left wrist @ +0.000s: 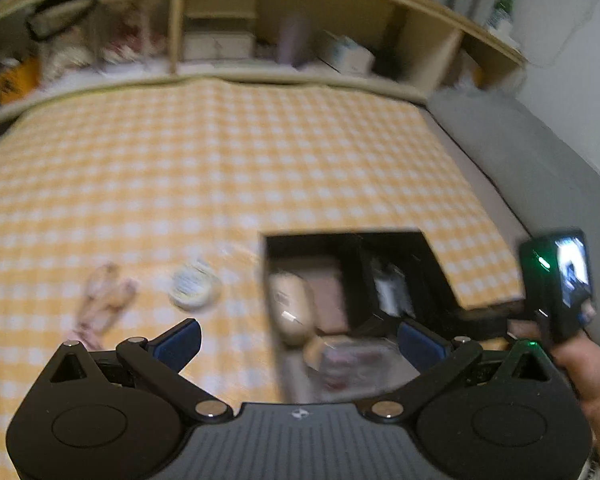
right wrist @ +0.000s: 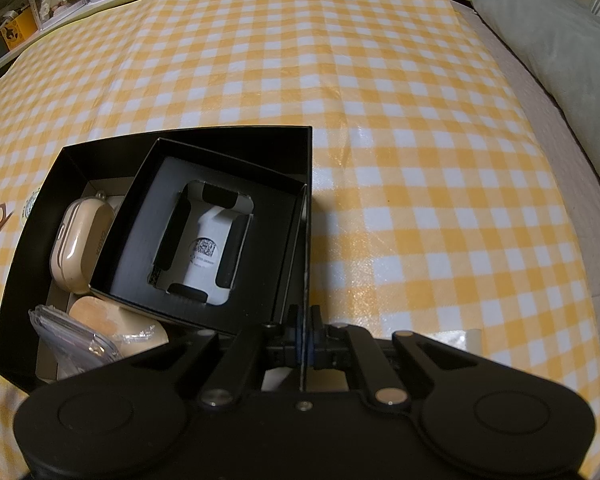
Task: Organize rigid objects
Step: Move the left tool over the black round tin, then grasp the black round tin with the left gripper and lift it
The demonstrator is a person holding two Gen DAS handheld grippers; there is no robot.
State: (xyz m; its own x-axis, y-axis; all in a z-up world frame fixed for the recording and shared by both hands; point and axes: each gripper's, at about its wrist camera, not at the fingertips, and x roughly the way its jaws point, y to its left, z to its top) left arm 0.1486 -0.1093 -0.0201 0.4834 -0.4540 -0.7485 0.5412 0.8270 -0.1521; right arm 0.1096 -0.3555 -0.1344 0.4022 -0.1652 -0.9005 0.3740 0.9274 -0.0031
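Pinching the black box's wall, the right tool steadies it; beige case inside, left tool apart.

We see a yellow-and-white checked cloth with a faint sheen, glinting near its right edge like coated fabric. On it stands a black box of matt cardboard, holding a smaller black box of the same dull card with a white paper insert. Beside that lie a beige case of smooth, glossy plastic and a clear plastic sleeve, shiny. The right gripper looks like matt black plastic with bright metal pins; the left gripper has blue pads. Behind stands a pale wooden shelf.
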